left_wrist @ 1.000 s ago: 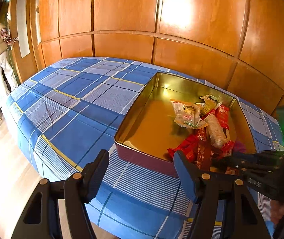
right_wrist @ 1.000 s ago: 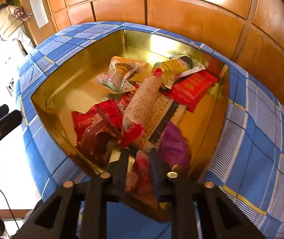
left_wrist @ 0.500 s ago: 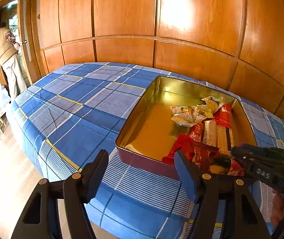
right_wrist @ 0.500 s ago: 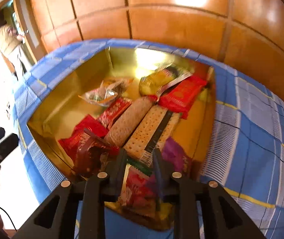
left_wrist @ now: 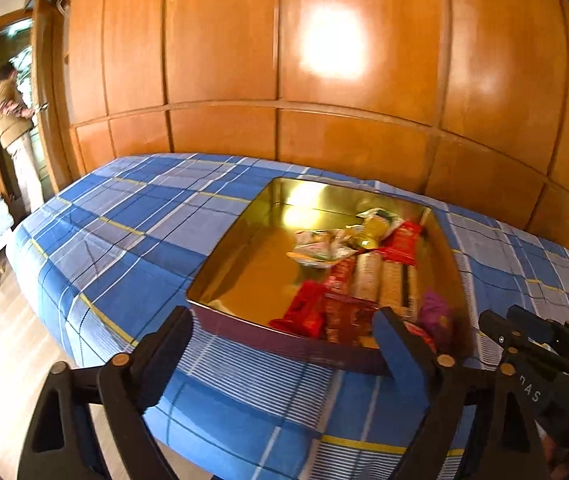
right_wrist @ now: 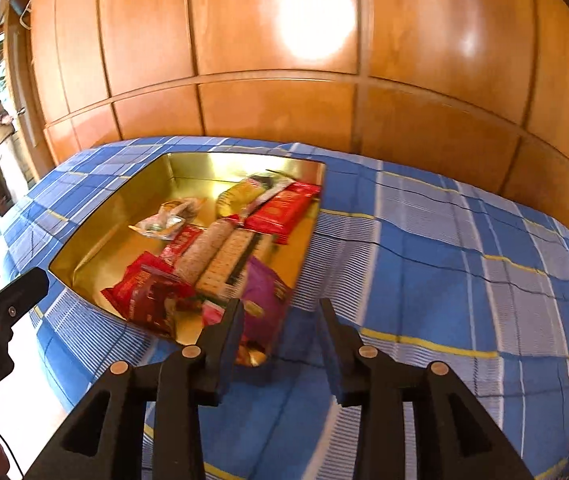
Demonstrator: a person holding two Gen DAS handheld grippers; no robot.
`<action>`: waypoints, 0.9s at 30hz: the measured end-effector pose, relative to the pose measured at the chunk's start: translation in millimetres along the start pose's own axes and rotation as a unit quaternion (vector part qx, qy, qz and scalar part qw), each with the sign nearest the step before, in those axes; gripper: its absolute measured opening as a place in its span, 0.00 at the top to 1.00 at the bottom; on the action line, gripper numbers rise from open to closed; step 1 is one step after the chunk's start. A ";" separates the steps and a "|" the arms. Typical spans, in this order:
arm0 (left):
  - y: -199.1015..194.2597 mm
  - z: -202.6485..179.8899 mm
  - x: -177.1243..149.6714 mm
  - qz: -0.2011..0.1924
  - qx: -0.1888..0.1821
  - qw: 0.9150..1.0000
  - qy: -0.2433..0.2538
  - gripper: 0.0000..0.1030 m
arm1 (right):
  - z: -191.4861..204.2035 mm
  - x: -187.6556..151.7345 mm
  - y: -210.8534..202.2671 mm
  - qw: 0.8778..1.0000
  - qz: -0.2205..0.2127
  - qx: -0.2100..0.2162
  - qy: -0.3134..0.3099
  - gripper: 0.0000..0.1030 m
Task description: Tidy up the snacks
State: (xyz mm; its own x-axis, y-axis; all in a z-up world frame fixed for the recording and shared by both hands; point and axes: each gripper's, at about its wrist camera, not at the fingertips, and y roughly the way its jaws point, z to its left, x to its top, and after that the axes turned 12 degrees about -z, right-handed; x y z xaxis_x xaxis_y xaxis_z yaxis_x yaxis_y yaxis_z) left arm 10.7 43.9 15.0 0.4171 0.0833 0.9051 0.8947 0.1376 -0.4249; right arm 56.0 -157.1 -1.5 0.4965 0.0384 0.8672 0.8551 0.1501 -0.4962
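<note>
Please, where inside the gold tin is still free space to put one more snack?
The gold tin has bare floor along its left wall, from the clear packet to the near rim. The right half is crowded, red packets, crackers, purple packet.

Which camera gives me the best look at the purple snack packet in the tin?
The right wrist view. There the purple packet lies at the near right corner of the gold tin, most of its face showing just past the right gripper. The left wrist view shows only a small blurred patch behind a gripper finger.
</note>
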 end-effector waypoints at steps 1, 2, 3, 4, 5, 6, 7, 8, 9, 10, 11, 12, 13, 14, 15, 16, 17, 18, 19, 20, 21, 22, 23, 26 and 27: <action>-2.0 -4.6 -0.1 0.000 -0.004 1.000 0.005 0.04 | -3.6 -1.7 -3.3 1.000 -0.002 -0.006 0.002 0.64; -3.7 -7.7 0.0 -0.001 -0.006 1.000 0.008 0.03 | -7.3 -3.6 -5.3 1.000 -0.001 -0.013 0.006 0.64; -6.1 -11.0 -0.2 -0.004 -0.006 1.000 0.010 0.02 | -10.1 -4.9 -7.0 1.000 -0.001 -0.014 0.010 0.64; -8.3 -14.4 -0.7 -0.006 -0.001 1.000 0.016 0.00 | -12.7 -6.3 -9.5 1.000 -0.002 -0.016 0.013 0.64; -10.3 -17.7 -1.4 -0.009 0.005 1.000 0.024 0.00 | -14.7 -7.5 -11.5 1.000 -0.005 -0.020 0.013 0.64; -11.4 -19.8 -2.2 -0.011 0.007 0.999 0.030 0.00 | -16.3 -9.1 -13.3 1.000 -0.006 -0.024 0.013 0.64; -13.4 -22.3 -2.7 -0.014 0.002 0.999 0.033 0.00 | -17.6 -10.3 -14.7 1.000 -0.007 -0.027 0.013 0.64; -14.2 -22.2 -3.6 -0.013 -0.003 0.999 0.030 0.00 | -18.6 -11.8 -16.2 0.999 -0.008 -0.028 0.014 0.64; -14.4 -21.8 -4.0 -0.010 -0.008 1.000 0.025 0.00 | -18.5 -12.7 -17.4 0.999 -0.009 -0.028 0.013 0.64; -14.3 -22.0 -4.4 -0.006 -0.013 1.000 0.019 0.00 | -18.6 -13.6 -18.8 0.999 -0.010 -0.028 0.012 0.64; -13.9 -22.1 -4.7 -0.002 -0.018 1.000 0.016 0.00 | -18.3 -14.2 -19.5 0.999 -0.011 -0.028 0.010 0.64; -14.0 -21.9 -4.6 -0.002 -0.018 1.000 0.015 0.00 | -18.1 -14.8 -20.7 0.999 -0.012 -0.029 0.009 0.64; -14.5 -21.7 -4.6 -0.002 -0.016 1.000 0.013 0.00 | -17.6 -15.1 -22.0 0.999 -0.014 -0.029 0.008 0.64; -15.3 -21.9 -4.4 -0.002 -0.016 1.000 0.012 0.00 | -17.2 -15.2 -23.6 0.999 -0.018 -0.030 0.006 0.64; -15.6 -21.7 -4.7 -0.001 -0.017 1.000 0.010 0.00 | -16.5 -15.2 -25.6 0.999 -0.021 -0.032 0.004 0.64; -15.9 -20.9 -4.6 0.000 -0.017 1.000 0.007 0.00 | -16.0 -15.0 -27.0 0.999 -0.024 -0.033 0.003 0.64; -16.1 -20.3 -4.8 -0.001 -0.016 1.000 0.007 0.00 | -15.8 -14.8 -28.4 0.999 -0.025 -0.033 0.003 0.64; -16.3 -19.9 -5.3 -0.001 -0.014 1.000 0.007 0.00 | -15.7 -14.6 -29.8 0.999 -0.027 -0.034 0.003 0.64; -15.9 -19.7 -5.7 -0.001 -0.013 1.000 0.009 0.00 | -15.7 -14.7 -30.5 0.999 -0.028 -0.035 0.003 0.64; -15.6 -19.1 -6.3 0.000 -0.012 1.000 0.010 0.00 | -15.4 -14.8 -31.0 0.999 -0.029 -0.036 0.002 0.64; -15.7 -18.4 -6.8 0.001 -0.012 1.000 0.009 0.00 | -15.2 -14.9 -31.4 0.999 -0.029 -0.036 0.002 0.64; -15.8 -18.0 -7.3 0.001 -0.012 1.000 0.009 0.00 | -14.9 -15.0 -31.7 0.999 -0.029 -0.037 0.002 0.64; -15.9 -17.8 -7.7 0.001 -0.011 1.000 0.010 0.00 | -14.1 -15.2 -32.3 0.999 -0.030 -0.037 0.000 0.64; -15.7 -16.3 -8.4 0.000 -0.013 1.000 0.010 0.00 | -10.3 -14.9 -34.4 0.999 -0.037 -0.037 -0.010 0.64; -15.4 -16.6 -8.5 0.001 -0.013 1.000 0.010 0.00 | -9.3 -15.0 -34.7 0.999 -0.038 -0.037 -0.012 0.64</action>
State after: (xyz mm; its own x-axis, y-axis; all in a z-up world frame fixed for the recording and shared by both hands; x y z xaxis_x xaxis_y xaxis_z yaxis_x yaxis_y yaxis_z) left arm -3.9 24.7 14.1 0.4216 0.0642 0.9045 0.8976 0.1121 -0.4263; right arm 20.3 -172.1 2.4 0.4277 0.0530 0.9024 0.8989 0.0798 -0.4308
